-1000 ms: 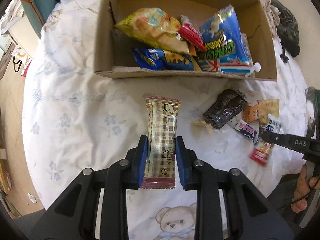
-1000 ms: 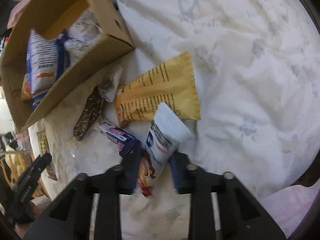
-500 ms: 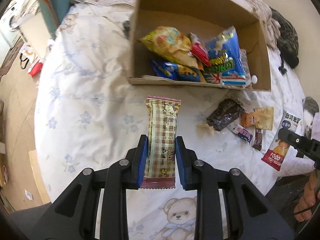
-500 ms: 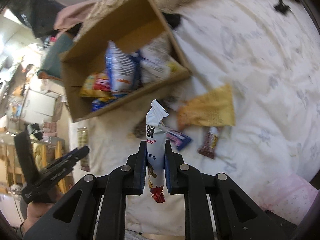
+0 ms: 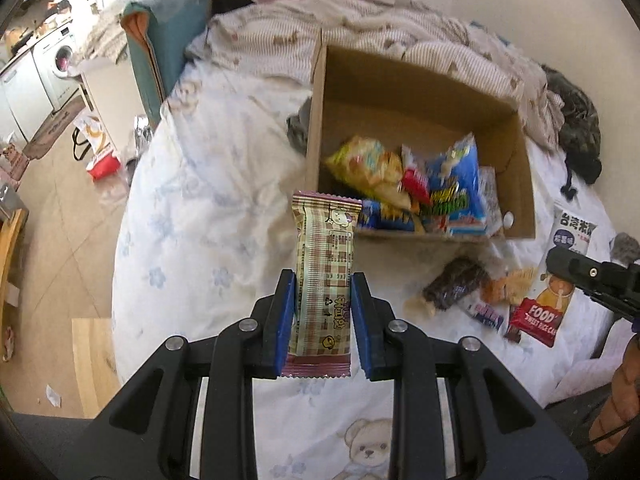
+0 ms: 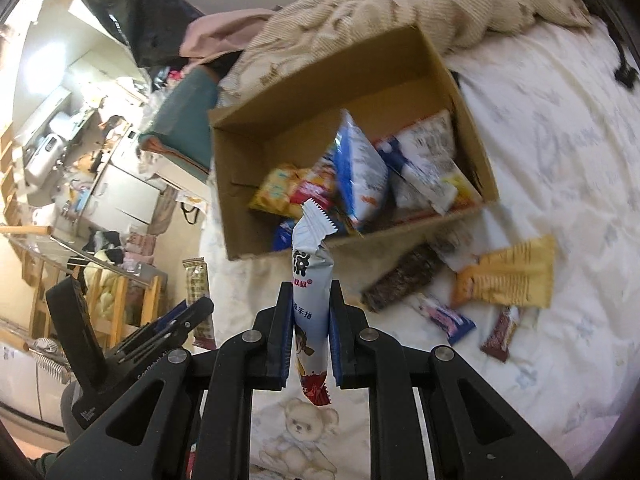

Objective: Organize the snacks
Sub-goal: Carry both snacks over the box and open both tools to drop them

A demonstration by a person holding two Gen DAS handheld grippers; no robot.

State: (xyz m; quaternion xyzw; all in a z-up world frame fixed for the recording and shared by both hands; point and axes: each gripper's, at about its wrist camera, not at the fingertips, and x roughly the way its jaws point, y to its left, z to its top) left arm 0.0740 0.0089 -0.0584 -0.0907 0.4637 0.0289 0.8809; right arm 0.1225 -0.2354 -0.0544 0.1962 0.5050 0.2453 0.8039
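The left gripper (image 5: 323, 316) clamps a beige plaid snack bar (image 5: 323, 272); the right gripper (image 6: 311, 334) clamps a white-and-red rice-cracker packet (image 6: 312, 300). Both hang in front of the open brown cardboard box (image 5: 420, 84). Either slim wrapper could slip and fall short. Since a second ago, both have risen off the bedsheet.

Left tool (image 5: 322, 316), right tool (image 6: 310, 332): matte black plastic linkage arms, blue pads (image 5: 285, 320) lining each finger, round silver screws at pivots, faint white lettering.
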